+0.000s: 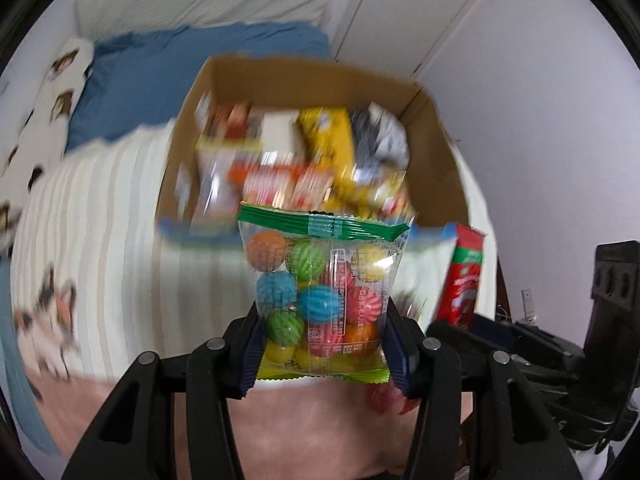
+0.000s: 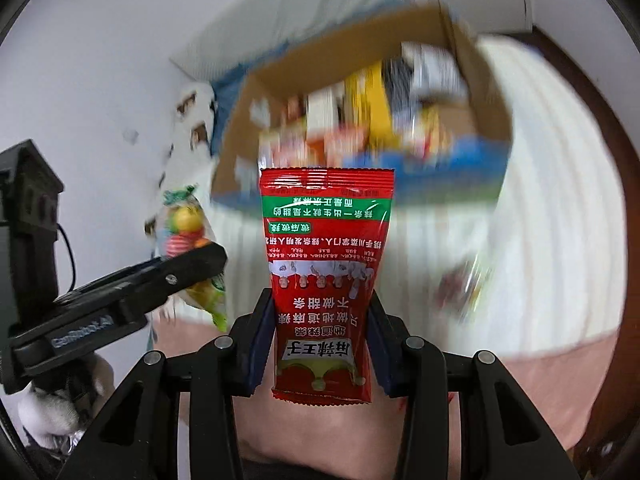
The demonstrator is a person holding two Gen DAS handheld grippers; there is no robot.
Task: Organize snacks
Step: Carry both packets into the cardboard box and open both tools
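My left claw clamps the gumball bag, my right claw the red spicy-strip packet; I should clear the cardboard box near rim before releasing.

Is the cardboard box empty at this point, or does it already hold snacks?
Already holding snacks. The open-topped cardboard box shows a blurred pile of yellow, red and white packets inside; how full it is cannot be told.

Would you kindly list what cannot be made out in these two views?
- Snacks inside the cardboard box: motion blur smears every label in both wrist views.
- Loose packet on the bed, right wrist view: blurred beyond recognition.
- Candy bag: its lower edge sits behind the left tool.
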